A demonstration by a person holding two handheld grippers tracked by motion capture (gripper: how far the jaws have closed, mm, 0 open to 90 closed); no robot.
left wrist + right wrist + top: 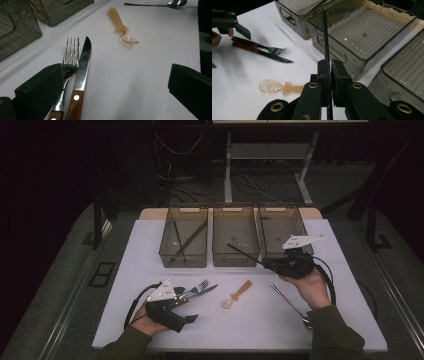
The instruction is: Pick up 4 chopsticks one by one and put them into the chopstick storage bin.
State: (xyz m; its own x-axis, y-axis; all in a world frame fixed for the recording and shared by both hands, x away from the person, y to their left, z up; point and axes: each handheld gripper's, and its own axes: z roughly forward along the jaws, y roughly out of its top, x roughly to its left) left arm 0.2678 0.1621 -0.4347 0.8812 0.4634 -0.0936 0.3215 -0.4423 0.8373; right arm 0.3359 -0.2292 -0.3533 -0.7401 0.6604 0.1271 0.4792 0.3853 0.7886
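My right gripper (267, 265) (330, 66) is shut on a thin black stick (245, 255) (325, 32). The stick points up and left over the front edge of the middle bin (235, 261) (342, 58). My left gripper (187, 306) (115, 85) rests low at the table's front left, open. A fork (200, 286) (71, 55) and a wood-handled knife (207, 290) (83, 60) lie side by side on the table. Their handles run in beside its left jaw, with nothing pressing on them. Both also lie far left in the right gripper view, fork (274, 50) above knife (272, 56).
Three smoky clear bins stand in a row at the back: the left bin (182, 261) holds brown sticks, the right bin (280, 210) is behind my right hand. An amber plastic spoon (237, 295) (123, 30) (274, 87) lies mid-table. A metal spoon (290, 302) (162, 4) lies front right.
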